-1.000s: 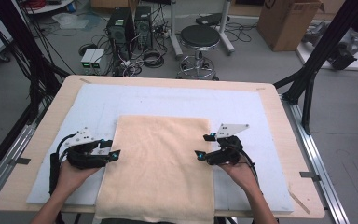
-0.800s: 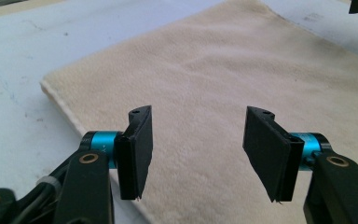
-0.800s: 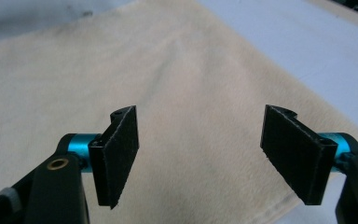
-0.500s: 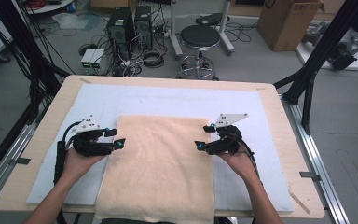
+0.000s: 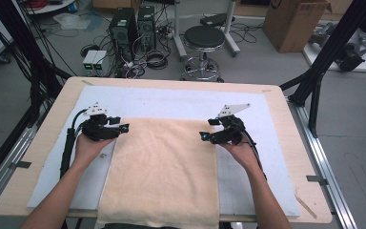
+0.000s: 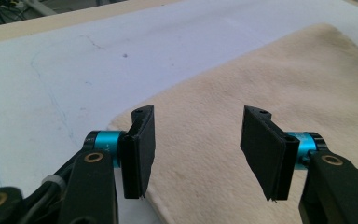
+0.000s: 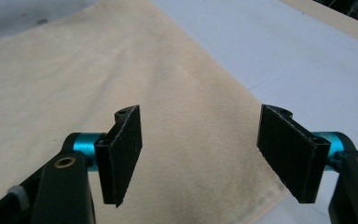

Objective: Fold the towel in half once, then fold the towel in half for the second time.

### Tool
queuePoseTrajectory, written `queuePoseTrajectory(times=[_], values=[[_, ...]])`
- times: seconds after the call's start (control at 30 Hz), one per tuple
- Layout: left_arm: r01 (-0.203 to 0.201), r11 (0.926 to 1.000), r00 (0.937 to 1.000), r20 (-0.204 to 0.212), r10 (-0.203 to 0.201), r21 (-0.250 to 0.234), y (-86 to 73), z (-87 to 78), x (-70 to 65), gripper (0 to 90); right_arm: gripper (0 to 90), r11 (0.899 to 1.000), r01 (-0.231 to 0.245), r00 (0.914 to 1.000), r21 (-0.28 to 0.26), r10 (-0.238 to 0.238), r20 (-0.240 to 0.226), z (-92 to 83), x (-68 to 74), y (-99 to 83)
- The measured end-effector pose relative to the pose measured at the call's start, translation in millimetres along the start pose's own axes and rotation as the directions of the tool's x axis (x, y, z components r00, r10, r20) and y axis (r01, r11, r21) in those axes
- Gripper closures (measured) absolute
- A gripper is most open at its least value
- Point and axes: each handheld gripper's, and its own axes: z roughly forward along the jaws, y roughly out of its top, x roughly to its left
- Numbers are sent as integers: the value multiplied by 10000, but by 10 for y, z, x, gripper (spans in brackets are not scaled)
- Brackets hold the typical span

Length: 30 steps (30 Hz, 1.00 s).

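Still flat: a cream towel (image 5: 159, 167) lies spread on the white mat (image 5: 181, 102) of the table (image 5: 295, 143), its near end hanging over the front edge, no fold made yet. Left gripper (image 5: 123, 128) sits at the towel's far-left corner and right gripper (image 5: 203, 137) at the far-right corner, w/ jaws parted on both and just closing a little; nothing held. In the gripper views, cloth lies beneath the pads (image 6: 140, 149), not pinched. Judgement: approach done; the grab, lift and fold are all left to do.
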Motion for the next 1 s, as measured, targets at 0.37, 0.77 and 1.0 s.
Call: queuePoseTrajectory(times=[0.37, 0.77, 1.0], values=[[606, 9978, 9950, -806, -582, 276, -56, 179, 220, 445, 304, 9978, -630, 9966, 228, 617, 551, 89, -253, -106], [1399, 9865, 9851, -1126, -1301, 846, -198, 391, 389, 451, 303, 9849, -1433, 9837, 966, 1311, 1228, 252, -523, -163], [1446, 9820, 9860, -1004, -1328, 1214, -167, 453, 384, 483, 352, 9685, -1980, 9755, 1508, 1797, 1265, 338, -601, -258]])
